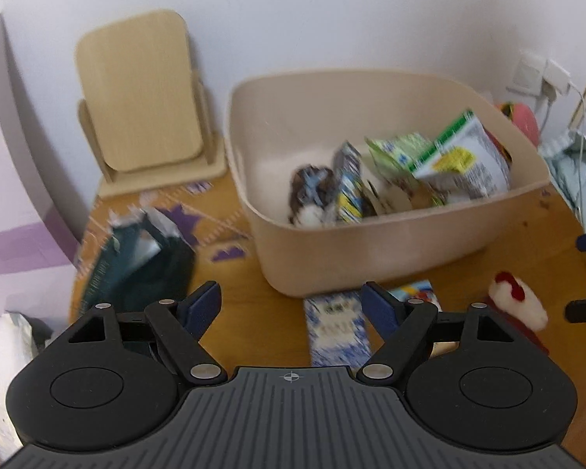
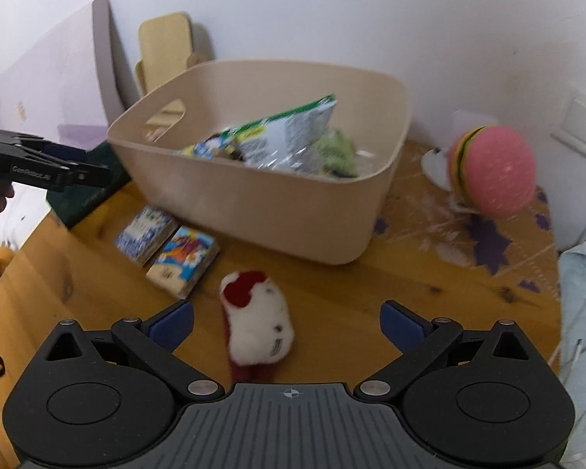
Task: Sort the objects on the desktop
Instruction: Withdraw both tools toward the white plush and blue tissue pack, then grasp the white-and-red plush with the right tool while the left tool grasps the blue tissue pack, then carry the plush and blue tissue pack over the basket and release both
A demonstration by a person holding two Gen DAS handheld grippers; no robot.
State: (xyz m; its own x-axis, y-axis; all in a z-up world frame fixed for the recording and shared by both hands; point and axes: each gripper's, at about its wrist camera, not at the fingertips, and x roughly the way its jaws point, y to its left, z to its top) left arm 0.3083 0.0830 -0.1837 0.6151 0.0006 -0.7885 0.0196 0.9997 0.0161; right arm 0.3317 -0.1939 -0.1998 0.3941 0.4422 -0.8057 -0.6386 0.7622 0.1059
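A beige bin (image 1: 371,246) (image 2: 254,203) stands on the wooden table and holds several snack packets (image 1: 461,160) (image 2: 285,136). My left gripper (image 1: 291,303) is open and empty above the table in front of the bin; it also shows in the right wrist view (image 2: 58,168). A blue-white booklet (image 1: 338,328) (image 2: 146,232) lies just before it, beside a colourful booklet (image 1: 414,291) (image 2: 185,260). My right gripper (image 2: 287,318) is open and empty over a red-and-white plush toy (image 2: 258,320) (image 1: 517,305). A dark green bag (image 1: 136,273) lies at left.
A wooden stand (image 1: 140,109) (image 2: 168,47) leans at the wall behind the bin. A pink burger-shaped toy (image 2: 492,170) sits at the right on a patterned mat (image 2: 484,242). A wall socket with a cable (image 1: 543,74) and bedding (image 2: 582,312) are at right.
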